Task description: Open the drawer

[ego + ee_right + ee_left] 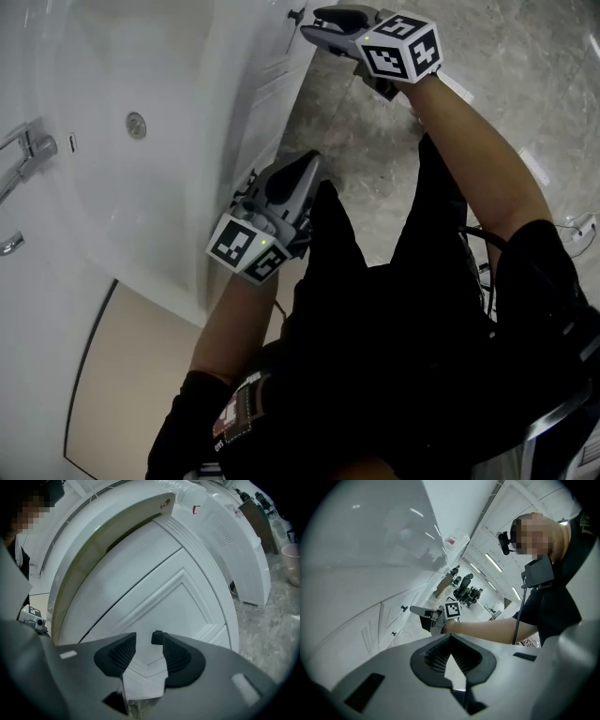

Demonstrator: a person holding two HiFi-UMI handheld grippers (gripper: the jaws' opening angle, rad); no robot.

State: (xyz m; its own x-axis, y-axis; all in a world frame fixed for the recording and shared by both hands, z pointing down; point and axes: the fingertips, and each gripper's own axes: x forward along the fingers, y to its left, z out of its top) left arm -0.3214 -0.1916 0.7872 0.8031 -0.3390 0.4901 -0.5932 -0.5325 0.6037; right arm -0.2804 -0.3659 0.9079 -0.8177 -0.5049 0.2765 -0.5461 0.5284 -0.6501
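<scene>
A white panelled cabinet front [272, 94] runs down beside the sink, and a small dark knob [296, 14] sticks out of it at the top of the head view. My right gripper [312, 22] sits right at that knob with its jaws open. In the right gripper view the knob [158, 637] shows just at the tip of the right-hand finger, in front of the white drawer panel [154, 597], and the pads do not press on it. My left gripper [309, 161] hangs lower along the cabinet, shut and empty; its tips [450, 637] meet. The left gripper view shows two knobs [404, 608] [393, 633].
A white sink basin [122, 122] with a drain [137, 125] and a chrome tap [28, 150] lies left of the cabinet. Grey stone floor [525, 75] spreads to the right. A pale bin [293, 559] stands beyond another white cabinet part [243, 550].
</scene>
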